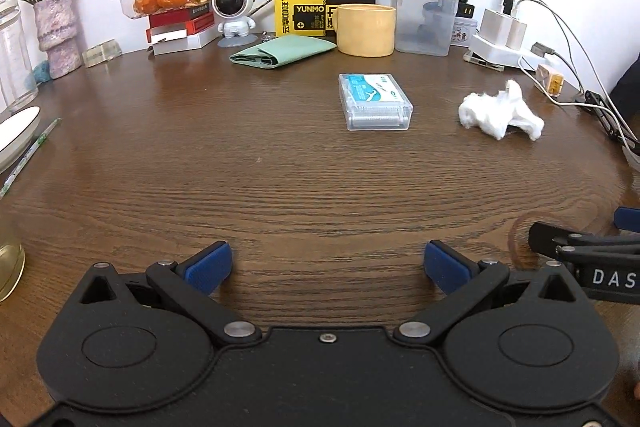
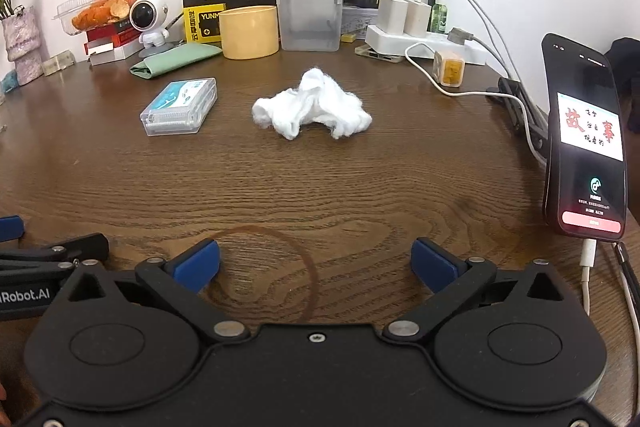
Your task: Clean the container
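A small clear plastic box (image 1: 375, 101) (image 2: 180, 107) with a blue-and-white label lies flat in the middle of the wooden table (image 1: 240, 179). To its right sits a crumpled white cloth (image 1: 500, 113) (image 2: 312, 107). My left gripper (image 1: 328, 263) hovers low over the near side of the table, jaws wide apart and empty. Beside it on the right, my right gripper (image 2: 316, 261) is open too, nothing between its blue pads (image 2: 196, 267). Under the right gripper the wood shows a brown ring stain (image 2: 308, 267). Both grippers are well short of the box and the cloth.
Along the back wall stand a yellow cup (image 1: 366, 29), a tall clear container (image 1: 424, 23) with a white lid, a folded green cloth (image 1: 284, 53), a yellow-black box and an astronaut figure (image 1: 234, 11). A power strip with cables (image 2: 400, 35) and a propped phone (image 2: 586, 139) crowd the right edge.
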`<state>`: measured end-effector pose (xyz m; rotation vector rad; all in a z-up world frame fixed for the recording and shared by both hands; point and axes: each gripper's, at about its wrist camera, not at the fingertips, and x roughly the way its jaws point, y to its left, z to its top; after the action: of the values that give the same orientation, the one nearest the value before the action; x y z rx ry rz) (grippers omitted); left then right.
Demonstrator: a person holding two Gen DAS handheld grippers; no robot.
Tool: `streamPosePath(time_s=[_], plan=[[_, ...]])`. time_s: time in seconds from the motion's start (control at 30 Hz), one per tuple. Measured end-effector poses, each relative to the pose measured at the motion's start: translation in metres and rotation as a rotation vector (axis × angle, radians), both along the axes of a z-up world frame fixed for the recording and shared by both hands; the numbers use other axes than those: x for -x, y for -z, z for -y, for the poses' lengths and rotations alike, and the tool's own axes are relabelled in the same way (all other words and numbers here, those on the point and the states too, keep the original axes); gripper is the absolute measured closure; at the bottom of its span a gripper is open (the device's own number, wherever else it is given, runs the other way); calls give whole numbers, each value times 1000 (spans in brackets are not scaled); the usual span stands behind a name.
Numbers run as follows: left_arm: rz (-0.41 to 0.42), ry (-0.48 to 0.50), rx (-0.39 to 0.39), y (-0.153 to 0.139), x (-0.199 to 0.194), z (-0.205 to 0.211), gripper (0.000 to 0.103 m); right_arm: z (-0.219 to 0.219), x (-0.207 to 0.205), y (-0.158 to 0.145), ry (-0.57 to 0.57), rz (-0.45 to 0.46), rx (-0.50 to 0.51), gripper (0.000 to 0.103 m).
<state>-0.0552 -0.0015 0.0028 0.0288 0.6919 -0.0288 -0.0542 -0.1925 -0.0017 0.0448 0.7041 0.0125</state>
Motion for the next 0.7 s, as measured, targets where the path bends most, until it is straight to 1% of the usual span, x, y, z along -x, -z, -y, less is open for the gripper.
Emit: streamPosePath(time_s=[0.37,0.7], plan=[[2,39,1,1,1,3,0,-2,-4,0,3,-1,-2,0],[2,34,2,1,1,6,0,-1,-4,1,3,-1,-3,0]])
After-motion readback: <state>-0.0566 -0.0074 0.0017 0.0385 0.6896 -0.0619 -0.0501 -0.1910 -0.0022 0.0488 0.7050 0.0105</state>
